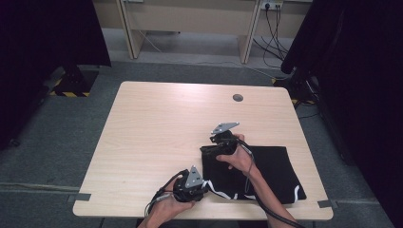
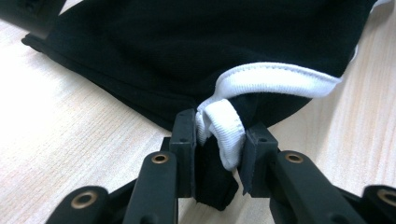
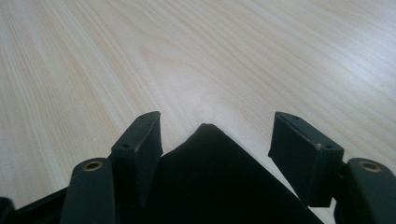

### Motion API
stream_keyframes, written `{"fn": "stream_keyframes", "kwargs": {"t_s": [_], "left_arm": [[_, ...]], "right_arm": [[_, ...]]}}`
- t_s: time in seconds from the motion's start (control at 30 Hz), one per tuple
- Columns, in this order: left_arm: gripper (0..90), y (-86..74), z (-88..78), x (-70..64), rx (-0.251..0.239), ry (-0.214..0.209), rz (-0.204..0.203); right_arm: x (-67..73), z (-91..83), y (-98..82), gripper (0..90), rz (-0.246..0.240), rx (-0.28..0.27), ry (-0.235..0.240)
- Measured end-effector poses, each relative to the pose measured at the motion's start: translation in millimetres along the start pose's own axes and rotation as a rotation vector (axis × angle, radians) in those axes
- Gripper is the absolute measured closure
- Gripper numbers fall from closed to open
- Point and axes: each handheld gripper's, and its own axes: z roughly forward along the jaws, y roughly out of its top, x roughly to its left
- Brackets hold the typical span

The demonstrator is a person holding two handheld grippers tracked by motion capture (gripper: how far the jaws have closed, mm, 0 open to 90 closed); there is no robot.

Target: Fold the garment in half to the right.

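Black garment [image 1: 266, 171] folded flat on bench [image 1: 157, 137], near right: light, limp, likely to sag, best taken at corners; left hand-held gripper [image 2: 218, 140] clamps its white-trimmed hem [image 2: 224, 128], right hand-held gripper [image 3: 215, 140] gapes astride far corner

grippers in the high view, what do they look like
Both the left gripper and the right gripper are black, each topped by a grey three-cornered plate. A black cable trails from each. The jaw arms carry brass-coloured rivets and flat black pads. The forearms are bare, with no sleeves.
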Motion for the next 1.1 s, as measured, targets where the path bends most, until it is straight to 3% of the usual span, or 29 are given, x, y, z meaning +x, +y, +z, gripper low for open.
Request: {"fn": "stream_keyframes", "kwargs": {"t_s": [0.27,0.43,0.53,0.6,0.77,1.1], "left_arm": [[70.0,0.0,0.0,1.1,-0.004,-0.009,-0.005],[70.3,-0.2,0.1,0.4,0.002,-0.013,-0.017],[71.7,0.1,0.2,-0.3,0.000,-0.007,-0.011],[72.7,0.4,0.8,0.8,-0.005,-0.023,-0.020],[73.3,3.4,-3.0,4.3,-0.003,0.000,0.006],[73.3,19.0,-29.0,13.8,-0.051,-0.002,0.014]], "right_arm": [[0.3,14.4,-2.3,45.2,0.001,0.035,0.014],[-4.1,18.7,-7.3,69.9,-0.007,0.046,0.043],[-6.4,16.8,-7.6,78.4,0.008,0.052,0.060],[-7.1,14.8,-7.8,80.5,0.015,0.033,0.068],[-5.6,5.5,-1.5,82.8,0.005,-0.005,0.069],[-3.7,-14.9,18.7,83.7,-0.023,-0.080,0.065]]}}
